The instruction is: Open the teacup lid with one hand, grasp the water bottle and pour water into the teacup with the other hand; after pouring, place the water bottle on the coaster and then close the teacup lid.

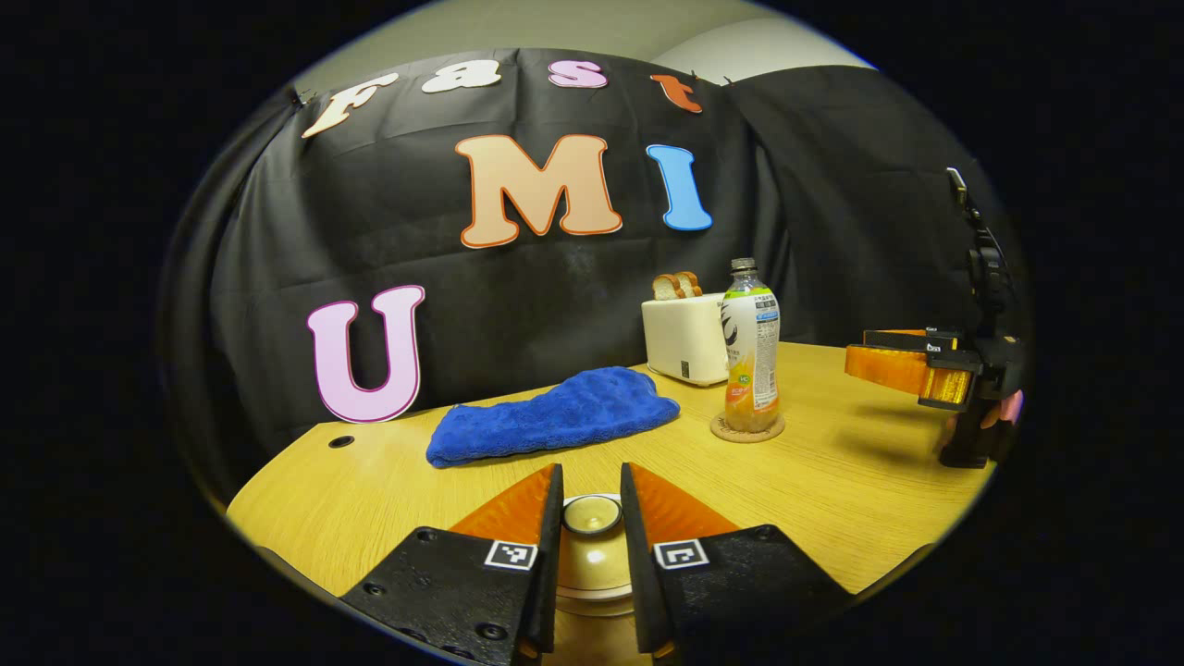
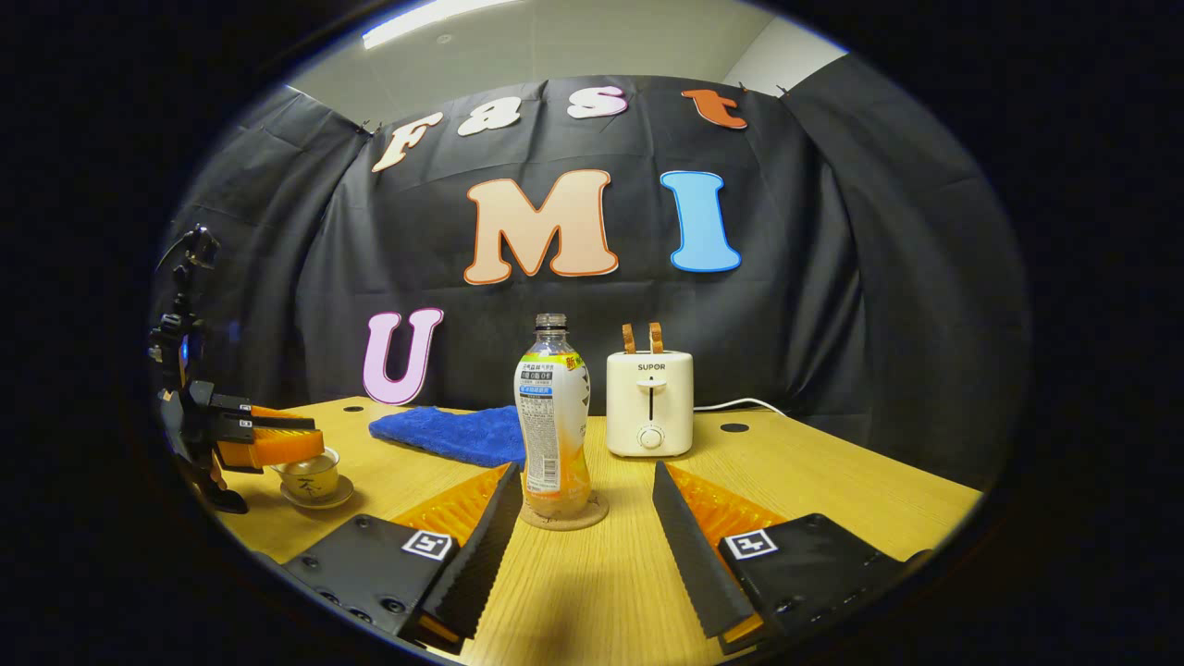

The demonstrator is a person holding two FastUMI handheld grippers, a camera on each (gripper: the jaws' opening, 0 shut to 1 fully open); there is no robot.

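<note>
While the left gripper (image 1: pixel 592 518) straddles the teacup lid's knob (image 1: pixel 592 514) at bottom centre, fingers close beside it, whether they press it I cannot tell. The right gripper (image 2: pixel 583 518), spread wide, faces the upright water bottle (image 2: pixel 552 416) standing on its coaster (image 2: pixel 564 514), centre frame, nearer this hand. Behind, the toaster (image 2: pixel 650 402) reads "SUPOR"; the bottle's label is too small to read.

The table (image 2: pixel 832 504) looks like pale wood with fine grain and a smooth, slightly satin finish. The water bottle (image 2: pixel 552 416) is clear glossy plastic wrapped in a shiny printed label, on a rough cork-like coaster (image 2: pixel 592 516). The blue towel (image 1: pixel 555 413) is fluffy matt cloth, the toaster (image 2: pixel 650 402) smooth cream plastic, the teacup lid (image 1: pixel 592 532) glazed, glossy ceramic
</note>
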